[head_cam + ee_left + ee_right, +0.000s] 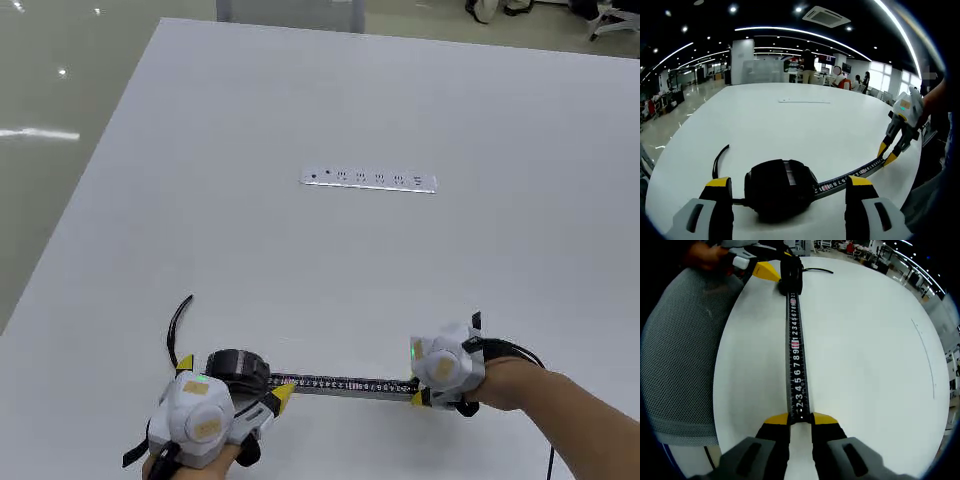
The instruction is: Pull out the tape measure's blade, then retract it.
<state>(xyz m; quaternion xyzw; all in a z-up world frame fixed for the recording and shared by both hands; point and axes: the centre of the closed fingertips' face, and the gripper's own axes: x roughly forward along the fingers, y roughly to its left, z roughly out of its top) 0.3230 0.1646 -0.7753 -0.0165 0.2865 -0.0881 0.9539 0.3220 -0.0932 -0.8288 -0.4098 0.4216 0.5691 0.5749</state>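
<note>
- The end of the blade (pixel 796 365) is hidden between the jaws of the right gripper (pixel 800 419).
- The left gripper (pixel 235 382) is cut off by the head view's lower edge.
- The markings on the power strip (pixel 368 179) are too small to be read.

Large open-plan office: a long white counter (pixel 450 120) carrying a power strip (pixel 368 180), glossy floor (pixel 50 100), ceiling light strips (pixel 800 32), an air-conditioning unit (pixel 826 16), people (pixel 807 62) at distant desks.
</note>
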